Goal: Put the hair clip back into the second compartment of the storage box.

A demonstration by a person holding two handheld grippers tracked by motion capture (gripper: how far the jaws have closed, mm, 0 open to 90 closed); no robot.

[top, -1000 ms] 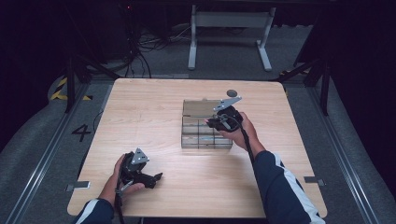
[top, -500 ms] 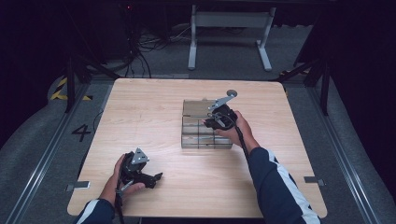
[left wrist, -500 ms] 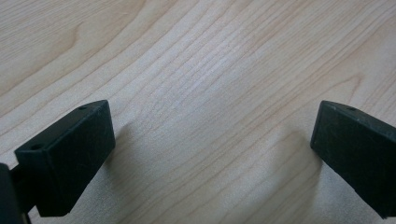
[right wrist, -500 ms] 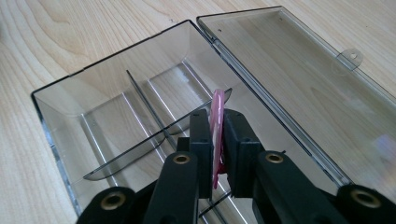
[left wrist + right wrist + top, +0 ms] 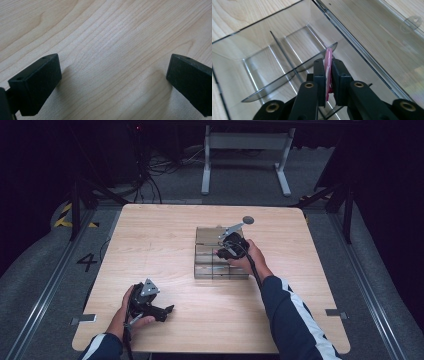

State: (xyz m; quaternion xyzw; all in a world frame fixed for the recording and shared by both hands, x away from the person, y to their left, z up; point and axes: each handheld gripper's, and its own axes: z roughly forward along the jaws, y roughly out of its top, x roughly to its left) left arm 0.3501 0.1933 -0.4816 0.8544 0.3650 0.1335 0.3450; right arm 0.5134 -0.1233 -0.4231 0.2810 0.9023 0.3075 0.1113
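Pink piece heading into the organiser box.
The right gripper [image 5: 328,75], clamping a thin pink piece [image 5: 328,65], has dropped over the clear organiser box [image 5: 220,262]; left gripper [image 5: 150,304] idles, jaws apart.

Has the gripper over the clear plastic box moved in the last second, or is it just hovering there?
Yes. Against the clear box, the right gripper has slid toward the box's left side and slightly nearer the person, holding a thin pink piece.

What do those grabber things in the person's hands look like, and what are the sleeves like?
Both are black. The left gripper carries a grey three-cornered plate on top and has blocky, square-ended black fingers. The right gripper has brass-coloured rivets on its finger arms, and a black cable trails along the arm. The sleeves are dark navy with white stripes.
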